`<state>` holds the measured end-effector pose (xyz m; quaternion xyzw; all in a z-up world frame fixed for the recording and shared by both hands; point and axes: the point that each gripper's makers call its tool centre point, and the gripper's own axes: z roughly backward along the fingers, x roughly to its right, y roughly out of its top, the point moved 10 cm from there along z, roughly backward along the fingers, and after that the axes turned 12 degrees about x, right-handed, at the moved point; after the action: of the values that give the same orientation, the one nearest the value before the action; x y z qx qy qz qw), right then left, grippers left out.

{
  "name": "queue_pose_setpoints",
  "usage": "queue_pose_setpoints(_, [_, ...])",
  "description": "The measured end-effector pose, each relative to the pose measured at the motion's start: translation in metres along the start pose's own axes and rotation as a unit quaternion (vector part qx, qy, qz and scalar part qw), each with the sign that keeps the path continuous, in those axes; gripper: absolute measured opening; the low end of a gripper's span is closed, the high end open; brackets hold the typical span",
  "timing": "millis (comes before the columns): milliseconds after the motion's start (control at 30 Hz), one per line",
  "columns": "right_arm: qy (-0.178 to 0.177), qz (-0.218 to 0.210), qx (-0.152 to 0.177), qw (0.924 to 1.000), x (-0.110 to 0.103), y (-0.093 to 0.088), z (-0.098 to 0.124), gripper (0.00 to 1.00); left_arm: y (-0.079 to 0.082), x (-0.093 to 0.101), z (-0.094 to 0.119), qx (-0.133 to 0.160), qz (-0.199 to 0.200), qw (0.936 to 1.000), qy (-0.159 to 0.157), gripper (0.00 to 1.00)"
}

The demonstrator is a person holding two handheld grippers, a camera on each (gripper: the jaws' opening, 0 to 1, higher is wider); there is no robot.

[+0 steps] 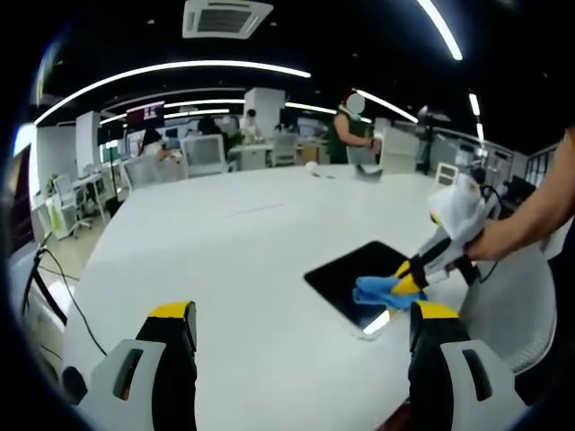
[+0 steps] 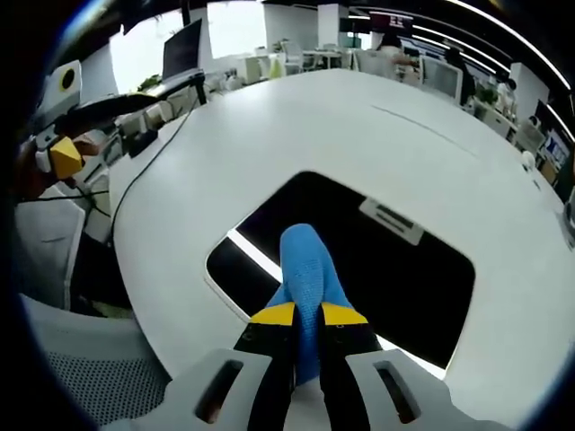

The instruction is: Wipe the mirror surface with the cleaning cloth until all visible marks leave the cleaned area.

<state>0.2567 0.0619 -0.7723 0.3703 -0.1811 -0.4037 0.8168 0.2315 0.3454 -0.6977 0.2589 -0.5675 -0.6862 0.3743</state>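
The cloth (image 2: 308, 269) hides part of the mirror (image 2: 395, 278); the cloth's lower end disappears between the jaws.

- The left gripper view sits low over the white tabletop (image 1: 243, 251), facing across it toward the office, well back from the mirror (image 1: 359, 274).
- The right gripper view looks steeply down, close above the mirror (image 2: 359, 260).
- Both share mirror, blue cleaning cloth (image 2: 310, 269) and tabletop.

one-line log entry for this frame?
phase: wiping | right gripper: shut on cloth, on mirror | left gripper: open, idle over table
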Motion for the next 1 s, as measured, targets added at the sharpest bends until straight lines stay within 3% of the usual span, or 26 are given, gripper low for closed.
queue_pose_setpoints(1000, [0.04,0.021,0.001,0.999,-0.031,0.02,-0.023,0.04,0.001,-0.005,0.005,0.003,0.003,0.9999,0.011,0.99])
